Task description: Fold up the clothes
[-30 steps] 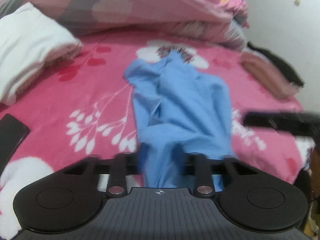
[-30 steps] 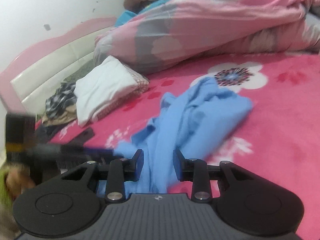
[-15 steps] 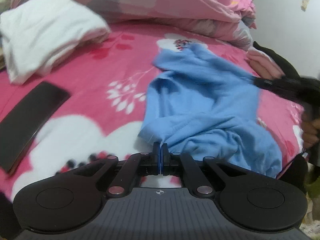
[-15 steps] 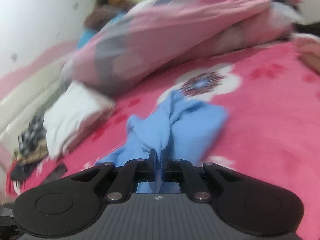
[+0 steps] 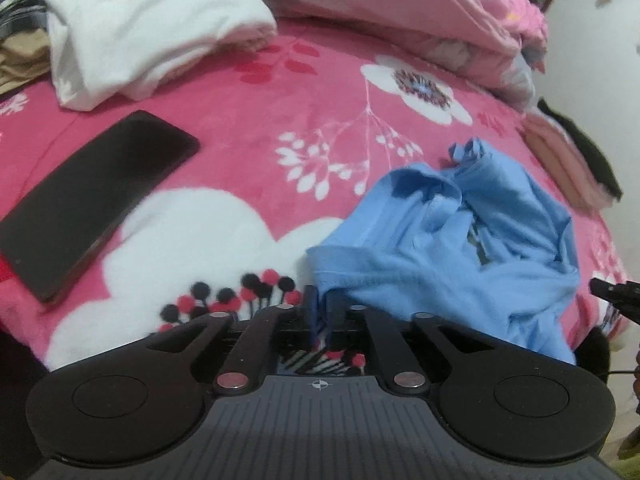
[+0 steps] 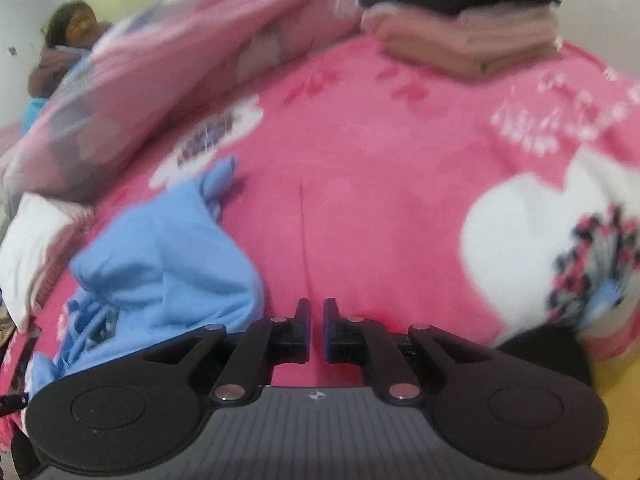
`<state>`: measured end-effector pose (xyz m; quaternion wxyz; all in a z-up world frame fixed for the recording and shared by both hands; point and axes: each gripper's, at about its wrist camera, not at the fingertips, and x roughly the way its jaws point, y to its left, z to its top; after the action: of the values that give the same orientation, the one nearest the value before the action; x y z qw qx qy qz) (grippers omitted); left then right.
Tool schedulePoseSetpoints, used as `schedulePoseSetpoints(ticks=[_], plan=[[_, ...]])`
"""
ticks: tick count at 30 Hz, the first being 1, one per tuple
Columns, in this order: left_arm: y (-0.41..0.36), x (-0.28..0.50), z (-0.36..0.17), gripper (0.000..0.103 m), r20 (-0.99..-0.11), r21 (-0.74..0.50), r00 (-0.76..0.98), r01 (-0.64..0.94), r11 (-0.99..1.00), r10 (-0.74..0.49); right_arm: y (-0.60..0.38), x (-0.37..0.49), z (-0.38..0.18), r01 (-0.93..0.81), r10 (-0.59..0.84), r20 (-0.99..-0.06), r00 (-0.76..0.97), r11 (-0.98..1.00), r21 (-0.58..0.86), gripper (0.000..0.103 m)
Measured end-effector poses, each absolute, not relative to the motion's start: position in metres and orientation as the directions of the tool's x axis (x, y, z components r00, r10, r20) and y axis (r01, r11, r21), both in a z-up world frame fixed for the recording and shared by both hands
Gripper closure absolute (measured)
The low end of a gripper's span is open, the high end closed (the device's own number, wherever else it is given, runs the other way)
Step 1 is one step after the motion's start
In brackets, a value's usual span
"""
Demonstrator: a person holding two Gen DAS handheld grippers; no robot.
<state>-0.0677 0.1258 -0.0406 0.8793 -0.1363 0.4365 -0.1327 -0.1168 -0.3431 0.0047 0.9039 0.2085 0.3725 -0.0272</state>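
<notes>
Just ahead of our left gripper (image 5: 320, 312), whose jaws are parting with a narrow gap and perhaps a last sliver of hem between them, the crumpled light-blue cotton T-shirt (image 5: 460, 248) begins: its near corner lies right at the fingertips and the heap runs away up and to the right across the pink floral fleece blanket (image 5: 248, 92). Our right gripper (image 6: 317, 322) is opening too, nothing between its jaws, bare blanket under them; from there the shirt lies close by on the left, long axis slanting away toward the rolled pink quilt (image 6: 180, 64). We judge the left gripper nearer to a usable edge. No containers are here; a folded tan-and-black stack (image 6: 468, 36) sits well beyond
</notes>
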Motion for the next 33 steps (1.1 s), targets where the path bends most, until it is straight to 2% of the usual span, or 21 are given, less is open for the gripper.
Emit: schedulePoseSetpoints(ticks=[1,2,6,7,11,14,15,16,17,18,21,25,28,30,33], plan=[[0.131,-0.069,-0.038,0.080,-0.720,-0.366,0.598,0.103,0.925,-0.351,-0.344,-0.120,0.013,0.188,0.101,-0.662,0.743,0.917,0.352,0.088],[0.136,-0.071,-0.034,0.078,-0.709,-0.375,0.613,0.093,0.922,-0.350,-0.342,-0.121,0.023,0.161,0.096,-0.637,0.765,0.929,0.333,0.085],[0.141,-0.074,-0.019,0.075,-0.658,-0.382,0.681,0.068,0.921,-0.323,-0.299,-0.105,0.045,-0.057,0.169,-0.571,0.803,0.976,0.209,0.060],[0.141,-0.075,-0.015,0.074,-0.642,-0.378,0.700,0.065,0.923,-0.312,-0.282,-0.099,0.044,-0.132,0.211,-0.562,0.799,0.975,0.179,0.059],[0.127,-0.073,-0.002,0.069,-0.583,-0.380,0.749,0.091,0.921,-0.315,-0.194,-0.074,0.029,-0.384,0.291,-0.578,0.763,0.922,-0.042,0.057],[0.096,-0.069,-0.004,0.068,-0.599,-0.341,0.711,0.189,0.921,-0.368,-0.149,-0.048,0.009,-0.463,0.277,-0.617,0.737,0.872,-0.161,0.058],[0.083,-0.069,-0.007,0.068,-0.611,-0.315,0.694,0.228,0.921,-0.381,-0.142,-0.037,0.000,-0.471,0.262,-0.642,0.720,0.864,-0.176,0.065],[0.070,-0.069,-0.012,0.068,-0.623,-0.289,0.678,0.263,0.921,-0.389,-0.135,-0.026,-0.008,-0.480,0.246,-0.667,0.703,0.857,-0.190,0.081],[0.058,-0.069,-0.018,0.068,-0.638,-0.264,0.662,0.291,0.919,-0.393,-0.136,-0.018,-0.013,-0.468,0.219,-0.679,0.701,0.860,-0.205,0.092],[0.049,-0.070,-0.024,0.068,-0.654,-0.243,0.646,0.314,0.918,-0.394,-0.144,-0.017,-0.009,-0.450,0.233,-0.671,0.704,0.877,-0.167,0.096],[0.033,-0.075,-0.039,0.068,-0.684,-0.184,0.627,0.346,0.920,-0.373,-0.175,-0.018,0.009,-0.366,0.256,-0.621,0.741,0.929,-0.054,0.098],[0.037,-0.080,-0.046,0.068,-0.695,-0.160,0.627,0.342,0.926,-0.352,-0.248,-0.043,0.035,-0.133,0.153,-0.511,0.846,0.988,0.076,0.098],[0.044,-0.081,-0.046,0.068,-0.699,-0.143,0.632,0.335,0.931,-0.335,-0.316,-0.057,0.034,0.059,0.061,-0.487,0.871,0.972,0.226,0.098],[0.049,-0.082,-0.045,0.068,-0.706,-0.129,0.631,0.333,0.934,-0.323,-0.363,-0.060,0.021,0.223,-0.016,-0.520,0.854,0.914,0.338,0.097],[0.056,-0.086,-0.046,0.068,-0.725,-0.115,0.615,0.336,0.935,-0.310,-0.411,-0.067,0.001,0.440,-0.144,-0.606,0.782,0.817,0.373,0.091]])
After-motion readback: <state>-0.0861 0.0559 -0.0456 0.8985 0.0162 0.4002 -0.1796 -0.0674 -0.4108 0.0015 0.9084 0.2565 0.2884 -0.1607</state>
